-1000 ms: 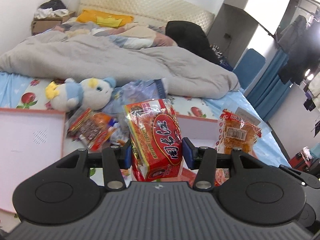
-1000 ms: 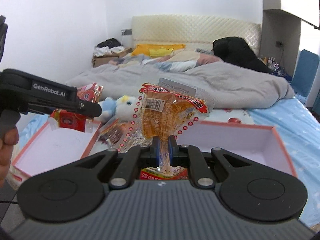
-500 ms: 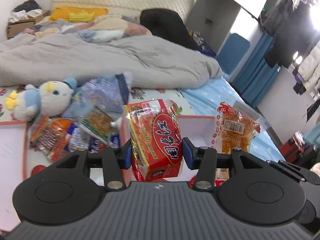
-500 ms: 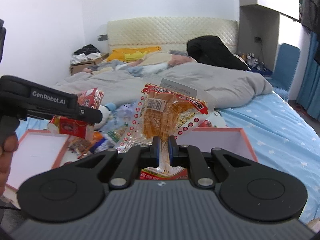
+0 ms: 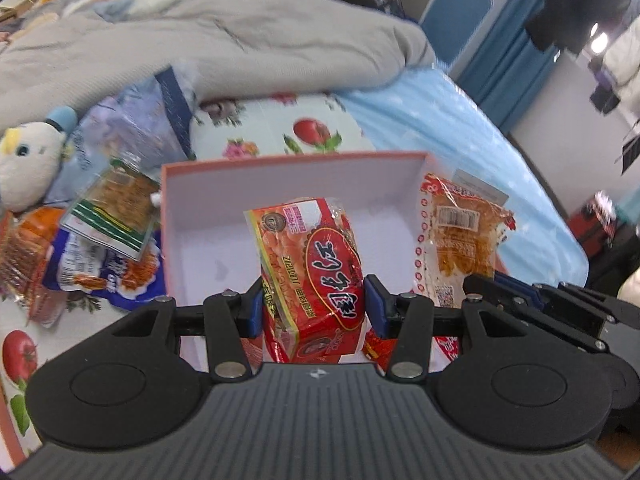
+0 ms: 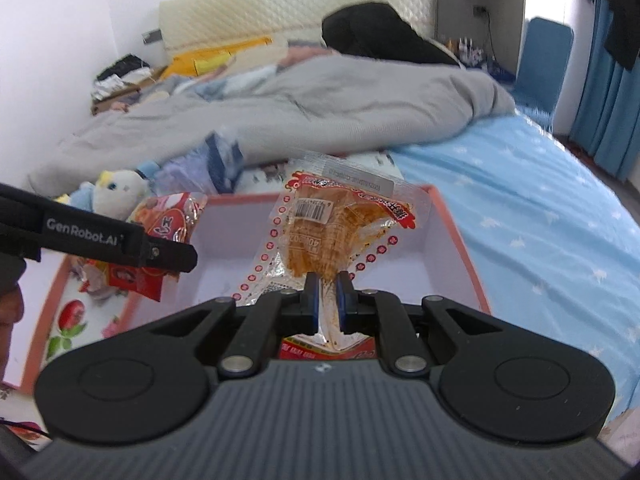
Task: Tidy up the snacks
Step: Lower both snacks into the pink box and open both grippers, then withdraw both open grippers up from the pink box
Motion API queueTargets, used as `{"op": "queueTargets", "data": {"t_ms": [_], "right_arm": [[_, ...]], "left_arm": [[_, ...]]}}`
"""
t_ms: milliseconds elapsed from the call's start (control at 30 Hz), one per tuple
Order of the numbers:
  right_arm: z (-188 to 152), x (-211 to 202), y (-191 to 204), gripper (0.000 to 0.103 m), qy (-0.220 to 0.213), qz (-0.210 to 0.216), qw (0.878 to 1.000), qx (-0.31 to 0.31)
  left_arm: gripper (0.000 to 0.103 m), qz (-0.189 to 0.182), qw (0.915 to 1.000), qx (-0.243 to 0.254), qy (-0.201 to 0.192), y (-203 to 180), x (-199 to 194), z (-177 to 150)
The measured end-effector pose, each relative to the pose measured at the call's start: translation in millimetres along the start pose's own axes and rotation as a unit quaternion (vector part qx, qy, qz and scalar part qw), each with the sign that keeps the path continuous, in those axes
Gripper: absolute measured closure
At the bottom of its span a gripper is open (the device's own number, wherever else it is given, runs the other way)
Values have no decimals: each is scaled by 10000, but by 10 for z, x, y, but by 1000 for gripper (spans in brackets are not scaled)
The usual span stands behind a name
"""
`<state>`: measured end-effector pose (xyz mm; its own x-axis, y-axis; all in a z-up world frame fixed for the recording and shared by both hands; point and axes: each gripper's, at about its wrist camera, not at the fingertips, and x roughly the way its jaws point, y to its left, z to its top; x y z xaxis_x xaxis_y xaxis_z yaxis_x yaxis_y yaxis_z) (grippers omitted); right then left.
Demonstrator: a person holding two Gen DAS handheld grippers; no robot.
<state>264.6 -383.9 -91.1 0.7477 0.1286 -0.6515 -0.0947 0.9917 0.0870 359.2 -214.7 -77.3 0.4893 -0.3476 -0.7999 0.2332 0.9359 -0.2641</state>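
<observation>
Bedroom, floral sheet | box [image 5: 208, 216] lies open on it | left gripper [image 5: 314, 312] clamps red pack [image 5: 312, 276] over box | right gripper [image 6: 328, 304] pinches clear pack [image 6: 332, 232] (by its edge only) above box | risk: thin film slips, pack lands beside box.

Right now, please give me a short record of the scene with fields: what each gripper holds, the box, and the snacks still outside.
left gripper: shut on red snack pack
right gripper: shut on clear pastry packet
pink-rimmed box: open, its visible floor bare, below both packs
loose snack packets: piled left of box
plush toy: behind the pile
</observation>
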Motion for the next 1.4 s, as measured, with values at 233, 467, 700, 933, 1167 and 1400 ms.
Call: {"op": "queueTargets", "data": {"t_ms": [233, 467, 700, 933, 1167, 1400], "right_arm": [[-196, 360, -176, 91, 469, 61, 9983, 340], [-273, 525, -208, 88, 716, 180, 9966, 365], [-215, 471, -185, 59, 719, 232, 9967, 291], [-146, 208, -112, 54, 471, 318, 9980, 268], [-58, -182, 7, 54, 99, 345, 9990, 278], [-7, -585, 196, 54, -261, 340, 9989, 169]], "left_arm": [[49, 63, 9981, 221, 571, -47, 521, -12], [39, 130, 9963, 294, 793, -27, 717, -5], [31, 154, 9973, 225, 684, 13, 570, 16], [31, 108, 9991, 246, 319, -24, 183, 49], [31, 71, 9994, 301, -128, -69, -345, 12], [31, 27, 9982, 343, -490, -96, -882, -142]]}}
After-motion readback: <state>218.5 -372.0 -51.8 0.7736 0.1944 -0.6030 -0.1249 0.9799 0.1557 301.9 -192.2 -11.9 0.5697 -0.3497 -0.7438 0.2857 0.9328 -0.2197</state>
